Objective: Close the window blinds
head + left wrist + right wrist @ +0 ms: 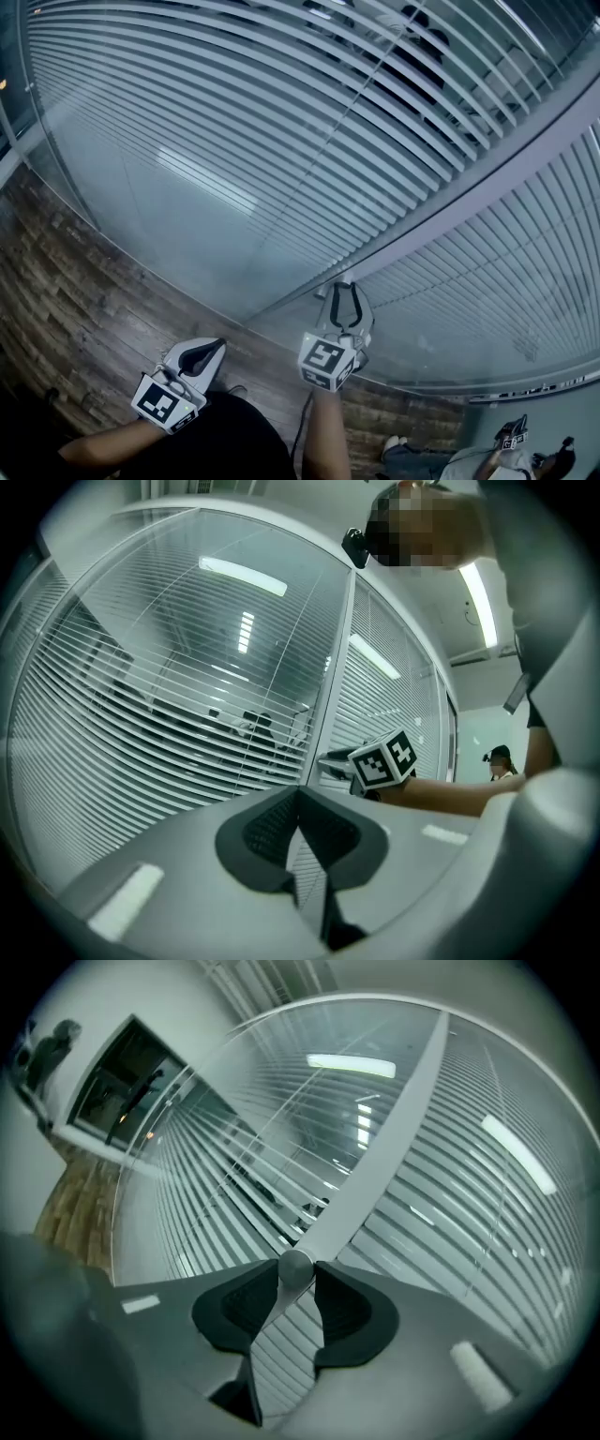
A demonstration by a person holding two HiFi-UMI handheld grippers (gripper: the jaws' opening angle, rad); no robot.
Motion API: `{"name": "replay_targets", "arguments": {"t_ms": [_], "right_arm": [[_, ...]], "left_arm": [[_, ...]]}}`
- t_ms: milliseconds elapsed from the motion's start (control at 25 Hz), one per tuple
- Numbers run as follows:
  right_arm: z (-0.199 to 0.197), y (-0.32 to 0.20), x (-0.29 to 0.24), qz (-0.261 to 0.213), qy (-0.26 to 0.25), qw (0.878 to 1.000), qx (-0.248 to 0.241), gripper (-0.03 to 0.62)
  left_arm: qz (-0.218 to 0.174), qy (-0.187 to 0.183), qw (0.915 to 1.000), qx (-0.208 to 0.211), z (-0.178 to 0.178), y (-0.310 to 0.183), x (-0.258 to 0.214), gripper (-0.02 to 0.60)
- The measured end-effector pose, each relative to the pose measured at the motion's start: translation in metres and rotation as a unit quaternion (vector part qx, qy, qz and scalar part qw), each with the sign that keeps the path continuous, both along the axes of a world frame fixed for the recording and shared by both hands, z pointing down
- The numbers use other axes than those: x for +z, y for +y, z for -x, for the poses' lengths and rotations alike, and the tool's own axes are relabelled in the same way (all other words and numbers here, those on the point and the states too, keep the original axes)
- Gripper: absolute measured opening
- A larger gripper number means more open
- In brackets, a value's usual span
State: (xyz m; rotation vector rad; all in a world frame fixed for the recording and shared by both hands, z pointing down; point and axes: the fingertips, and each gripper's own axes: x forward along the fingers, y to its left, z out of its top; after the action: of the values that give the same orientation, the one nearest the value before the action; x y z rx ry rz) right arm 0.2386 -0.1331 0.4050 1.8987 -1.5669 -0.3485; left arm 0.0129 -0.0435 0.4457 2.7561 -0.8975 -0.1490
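Note:
White slatted blinds point(281, 122) hang behind glass panes that are split by a grey frame post point(469, 187). A small round knob point(296, 1268) sits on that post point(375, 1166). My right gripper point(296, 1277) has closed in around the knob, and both dark pads touch its sides. In the head view the right gripper point(345, 287) reaches up to the foot of the post. My left gripper point(211, 349) hangs lower and to the left, shut and empty, pointing at the glass. Its tips point(300, 791) meet, with the right gripper's marker cube point(384, 758) beyond them.
Wood-plank floor point(84, 309) runs along the base of the glass wall. A person point(525, 450) sits low at the right, and figures point(422, 47) show dimly behind the slats. A dark wall opening point(131, 1082) lies far left of the partition.

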Motion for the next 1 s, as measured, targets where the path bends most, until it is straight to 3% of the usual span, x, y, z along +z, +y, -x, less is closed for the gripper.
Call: {"name": "replay_targets", "arguments": {"t_ms": [120, 200, 360, 440, 560, 720, 1000], "right_arm": [[0.003, 0.001, 0.0, 0.038, 0.096, 0.994, -0.019, 0.127], [0.004, 0.001, 0.001, 0.045, 0.133, 0.989, -0.034, 0.127], [-0.004, 0.003, 0.006, 0.04, 0.14, 0.988, -0.05, 0.13], [-0.001, 0.003, 0.005, 0.027, 0.1, 0.993, -0.048, 0.134], [0.012, 0.006, -0.001, -0.009, -0.025, 0.998, -0.048, 0.147], [0.014, 0.01, -0.007, -0.065, -0.166, 0.984, -0.025, 0.17], [-0.003, 0.005, -0.004, -0.105, -0.286, 0.952, 0.033, 0.169]], "left_arm": [[0.009, 0.002, 0.9999, -0.003, 0.003, 0.0, 0.003, -0.002], [0.012, 0.002, 0.9999, -0.004, 0.003, 0.001, 0.005, -0.002], [0.009, -0.001, 1.0, 0.001, -0.005, 0.006, 0.005, -0.002], [0.01, -0.001, 1.0, 0.0, -0.002, 0.006, 0.006, -0.002], [0.018, 0.003, 0.9998, -0.005, 0.004, 0.005, 0.007, -0.002], [0.022, 0.004, 0.9997, -0.01, 0.008, 0.005, 0.007, -0.002], [0.025, 0.001, 0.9996, -0.016, 0.012, 0.004, 0.01, -0.002]]}}
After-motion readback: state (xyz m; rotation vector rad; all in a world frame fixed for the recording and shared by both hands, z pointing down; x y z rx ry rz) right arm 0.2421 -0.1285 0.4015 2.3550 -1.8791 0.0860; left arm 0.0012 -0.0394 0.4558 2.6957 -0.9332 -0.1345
